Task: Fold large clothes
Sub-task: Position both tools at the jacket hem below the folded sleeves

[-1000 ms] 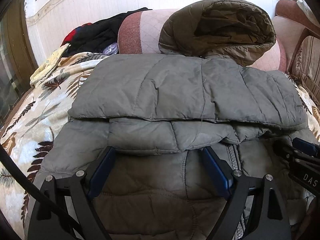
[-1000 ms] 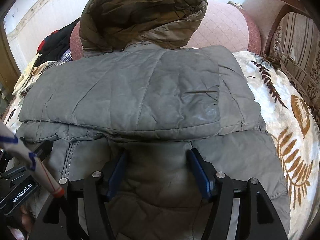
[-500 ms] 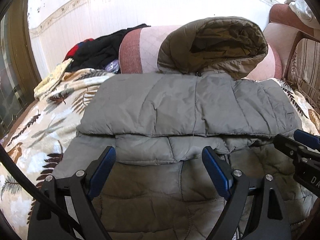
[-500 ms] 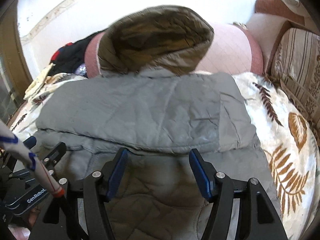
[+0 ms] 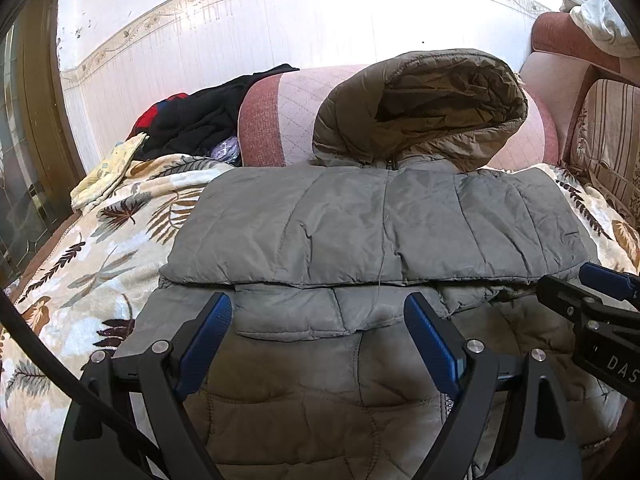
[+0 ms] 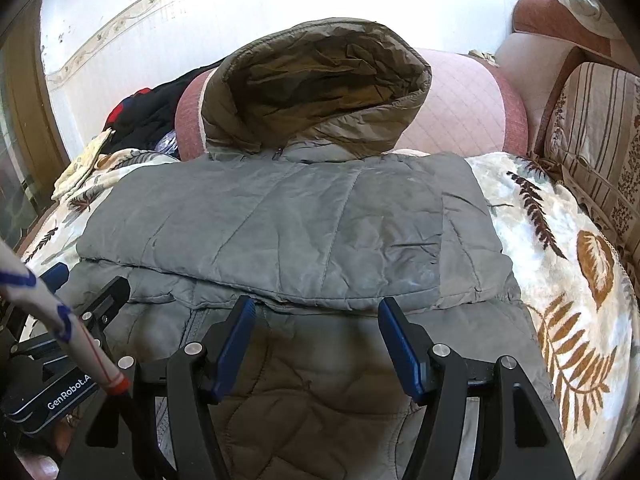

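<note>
Both hands have lifted back from the jacket (image 5: 360, 224); left gripper (image 5: 318, 328) and right gripper (image 6: 316, 328) hang spread and empty, hood (image 5: 420, 100) at twelve o'clock unfolded.

You are looking at a quilted jacket (image 5: 376, 224) — thin grey synthetic cloth, stitched in panels, showing a faint sheen and fine creases. Its hood (image 5: 424, 104) is looking crinklier, olive-brown, papery and slightly glossy inside. The blanket (image 6: 560, 280) beneath is reading as plush fleece, soft and matt, printed with leaves. The bolster (image 6: 464, 108) behind is showing pink quilted fabric with coarser red woven ends. Both the left gripper (image 5: 316, 336) and right gripper (image 6: 314, 332) are appearing as matt black plastic with ribbed blue pads (image 5: 432, 344) — and bright metal screw heads.
</note>
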A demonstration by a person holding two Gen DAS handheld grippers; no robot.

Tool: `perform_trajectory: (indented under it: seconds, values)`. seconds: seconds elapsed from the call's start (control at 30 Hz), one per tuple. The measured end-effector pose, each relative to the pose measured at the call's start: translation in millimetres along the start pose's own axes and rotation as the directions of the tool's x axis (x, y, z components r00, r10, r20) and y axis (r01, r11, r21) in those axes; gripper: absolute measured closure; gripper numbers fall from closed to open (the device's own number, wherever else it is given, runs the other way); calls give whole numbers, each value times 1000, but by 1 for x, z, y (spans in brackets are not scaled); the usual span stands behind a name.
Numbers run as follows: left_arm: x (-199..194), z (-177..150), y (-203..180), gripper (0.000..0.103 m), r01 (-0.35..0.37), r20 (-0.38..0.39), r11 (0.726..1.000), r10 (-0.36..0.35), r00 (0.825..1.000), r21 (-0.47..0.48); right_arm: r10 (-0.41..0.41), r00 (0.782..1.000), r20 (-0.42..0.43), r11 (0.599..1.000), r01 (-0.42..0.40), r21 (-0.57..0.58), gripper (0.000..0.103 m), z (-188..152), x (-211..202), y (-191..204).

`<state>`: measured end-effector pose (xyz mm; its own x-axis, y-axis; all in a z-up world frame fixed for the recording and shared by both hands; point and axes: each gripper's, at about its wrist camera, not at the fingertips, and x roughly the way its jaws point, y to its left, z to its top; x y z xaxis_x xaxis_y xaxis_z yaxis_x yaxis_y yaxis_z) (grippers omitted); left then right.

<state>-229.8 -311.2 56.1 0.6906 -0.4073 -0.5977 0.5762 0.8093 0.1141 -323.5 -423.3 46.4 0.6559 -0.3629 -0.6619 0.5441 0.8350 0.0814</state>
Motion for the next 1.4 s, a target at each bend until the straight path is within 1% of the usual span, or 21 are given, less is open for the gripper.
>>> perform_trajectory:
  seconds: [0.4,0.53,0.63,0.7,0.73,0.77,0.8,0.83,0.87,0.93,1.0,1.1,1.17,1.27,1.33,1.4]
  values:
    - [4,-1,0,16,0,-16,1000,0,1000,2,-12,1000,-21,1000,12,3,33,-2,5,-2]
    - [7,-2,0,16,2,-31,1000,-2,1000,0,-27,998,-60,1000,27,0,32,-5,13,-2]
    - [12,-3,1,16,6,-52,1000,-6,999,-7,-20,993,-113,1000,22,13,32,-9,24,-5]
    - [20,-5,2,16,12,-90,1000,-13,996,-14,-20,990,-142,999,24,25,31,-12,31,-8]
    - [24,-6,3,16,14,-115,1000,-16,993,-17,-20,987,-157,999,25,30,27,-14,34,-10]
    - [30,-8,4,16,15,-150,1000,-18,988,-22,-14,984,-178,999,20,33,26,-15,38,-11]
    - [41,-12,6,16,16,-206,999,-23,978,-33,-12,982,-186,999,19,35,24,-17,40,-11]
    - [47,-13,8,16,23,-236,999,-33,971,-45,-16,982,-186,999,23,35,23,-17,40,-10]
    - [50,-14,10,16,32,-249,998,-46,967,-63,-19,982,-187,999,25,30,23,-17,40,-10]
    - [50,-14,12,15,34,-245,997,-51,968,-74,-31,981,-191,999,34,10,21,-19,41,-6]
    - [50,-14,10,15,30,-247,997,-45,968,-65,-39,979,-198,999,39,-5,21,-20,43,-4]
    - [49,-14,11,15,36,-245,997,-53,968,-72,-40,978,-203,999,39,-8,20,-19,45,-5]
    - [47,-10,16,15,41,-239,995,-63,969,-93,-34,978,-205,999,34,-6,19,-18,46,-5]
    - [42,0,27,15,38,-231,993,-64,971,-115,2,979,-205,1000,1,14,18,-17,45,-10]
    - [33,8,40,15,39,-220,987,-72,973,-153,14,980,-197,999,-7,35,18,-16,36,-15]
    - [19,15,52,15,32,-200,985,-66,978,-169,7,986,-169,999,2,54,19,-16,15,-17]
